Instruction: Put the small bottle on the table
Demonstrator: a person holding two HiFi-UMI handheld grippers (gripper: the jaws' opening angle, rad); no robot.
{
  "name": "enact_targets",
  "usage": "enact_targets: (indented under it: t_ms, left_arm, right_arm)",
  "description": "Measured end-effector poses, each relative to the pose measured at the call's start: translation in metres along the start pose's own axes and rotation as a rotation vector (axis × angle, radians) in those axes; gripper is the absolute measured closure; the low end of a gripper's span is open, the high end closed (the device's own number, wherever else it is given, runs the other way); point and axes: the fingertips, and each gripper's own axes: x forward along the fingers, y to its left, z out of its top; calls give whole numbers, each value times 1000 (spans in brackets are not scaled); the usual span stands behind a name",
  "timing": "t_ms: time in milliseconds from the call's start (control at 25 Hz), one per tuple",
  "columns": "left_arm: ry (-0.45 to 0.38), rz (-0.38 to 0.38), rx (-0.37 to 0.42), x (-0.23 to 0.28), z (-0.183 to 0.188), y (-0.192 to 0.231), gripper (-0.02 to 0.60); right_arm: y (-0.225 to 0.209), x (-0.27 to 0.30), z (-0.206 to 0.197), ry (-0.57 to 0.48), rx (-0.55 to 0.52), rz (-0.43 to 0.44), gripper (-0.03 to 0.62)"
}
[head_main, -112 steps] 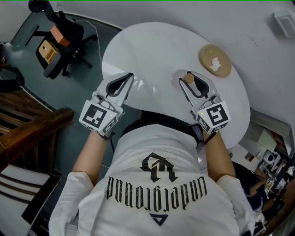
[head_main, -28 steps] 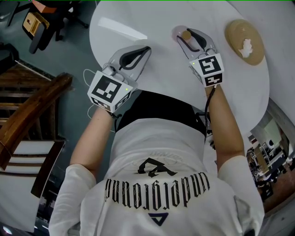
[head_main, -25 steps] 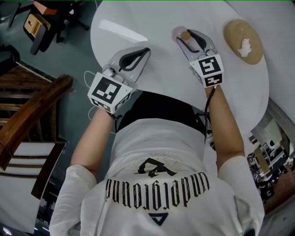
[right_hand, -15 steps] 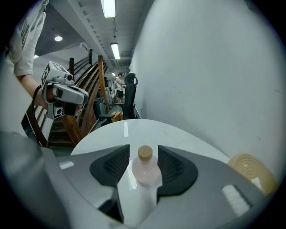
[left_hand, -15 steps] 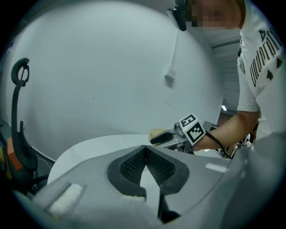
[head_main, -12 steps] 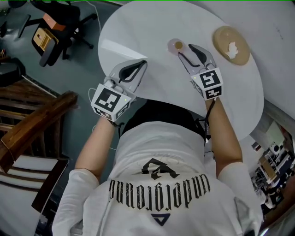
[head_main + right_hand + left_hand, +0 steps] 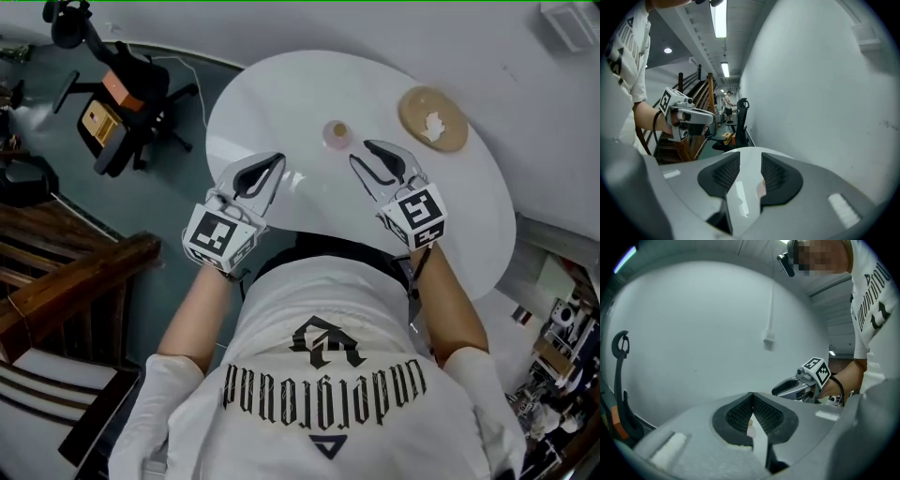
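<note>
Overhead, small bottle (image 7: 336, 134) stands apart from right gripper (image 7: 364, 153), whose view shows empty closing jaws.

Black office chair (image 7: 127, 89) stands near a wooden railing (image 7: 70, 277); tan disc (image 7: 433, 119) lies apart.

Gothic lettering reading "Underground" is printed upside down on the white T-shirt (image 7: 323, 328) at lower centre (beneath a logo); nothing else is legible.
</note>
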Motion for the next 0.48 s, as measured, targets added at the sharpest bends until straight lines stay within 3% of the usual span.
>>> enact_targets:
  t_ms: [480]
  left_arm:
    - [-71,-14,38,-15,40,-29,575]
  right_arm:
    - [29,-50,57,-135,-25,-40,556]
